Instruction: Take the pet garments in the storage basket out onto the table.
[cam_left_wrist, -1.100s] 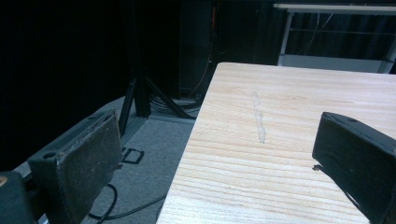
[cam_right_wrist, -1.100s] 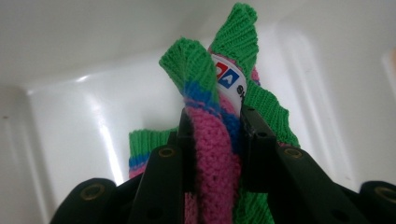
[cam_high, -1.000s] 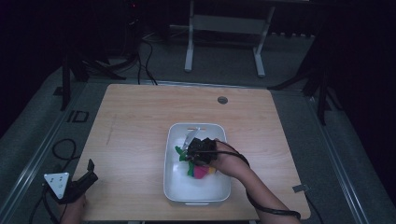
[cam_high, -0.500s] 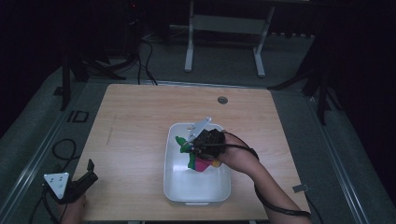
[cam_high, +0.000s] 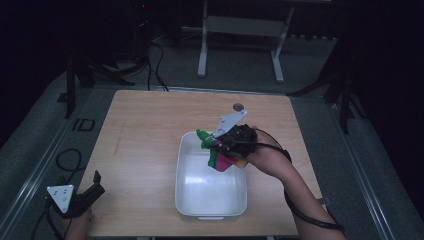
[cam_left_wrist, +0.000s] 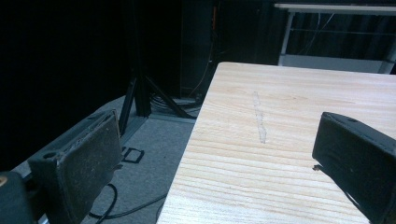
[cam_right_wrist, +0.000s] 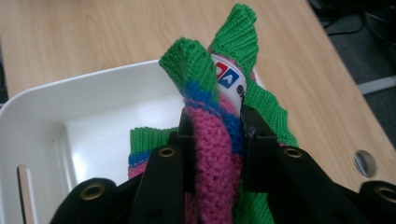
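You can read little here. A white label (cam_right_wrist: 227, 79) tucked in the knitted cloth (cam_right_wrist: 215, 140) carries a blue square with a white "A", a red patch at its 9 o'clock, and a dark letter, perhaps "e", at 3 o'clock; the rest is hidden.

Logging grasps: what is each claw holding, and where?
Right claw pinches the knitted cloth at a bunched pink-and-blue fold above the white tub. Left claw holds nothing.

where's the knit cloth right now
In the high view the knit cloth hangs over the white tub's far right corner, pinched by the right gripper.
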